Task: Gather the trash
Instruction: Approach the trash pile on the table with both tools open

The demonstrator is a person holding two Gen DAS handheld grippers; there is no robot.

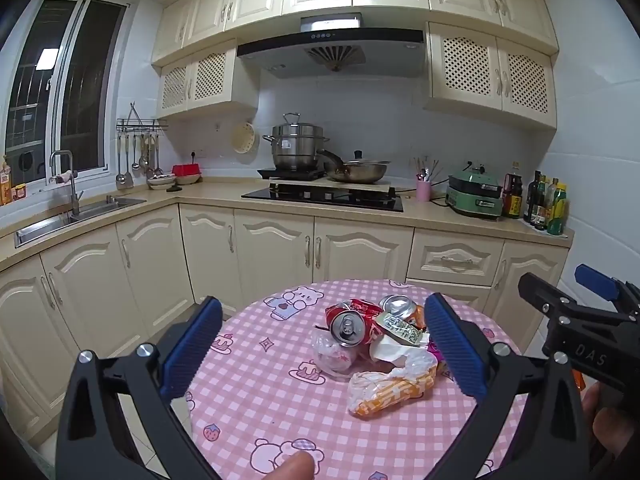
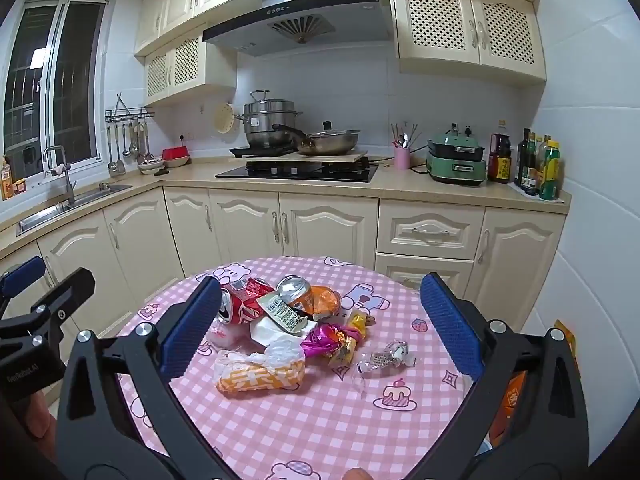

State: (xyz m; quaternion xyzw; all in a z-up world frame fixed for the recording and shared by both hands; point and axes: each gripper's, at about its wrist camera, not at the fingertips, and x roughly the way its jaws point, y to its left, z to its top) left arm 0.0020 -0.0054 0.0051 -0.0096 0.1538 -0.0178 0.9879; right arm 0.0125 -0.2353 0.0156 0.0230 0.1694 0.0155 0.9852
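A heap of trash lies on the round table's pink checked cloth (image 1: 256, 392). It holds a crushed red can (image 1: 349, 325) (image 2: 240, 304), an orange can (image 2: 308, 296), white tissue (image 2: 276, 340), an orange-and-white wrapper (image 1: 386, 394) (image 2: 256, 374), a magenta foil wrapper (image 2: 324, 338) and a clear candy wrapper (image 2: 386, 356). My left gripper (image 1: 322, 356) is open and hangs short of the heap, nothing between its blue pads. My right gripper (image 2: 320, 328) is open too, above the table's near side with the heap seen between its fingers. Each gripper shows at the edge of the other's view.
Cream cabinets and a counter run behind the table, with a sink (image 1: 76, 216) at left, a hob (image 1: 324, 196) with pots, a green cooker (image 1: 476, 196) and bottles (image 1: 548, 208) at right. An orange bag (image 2: 510, 404) sits low beside the table's right side.
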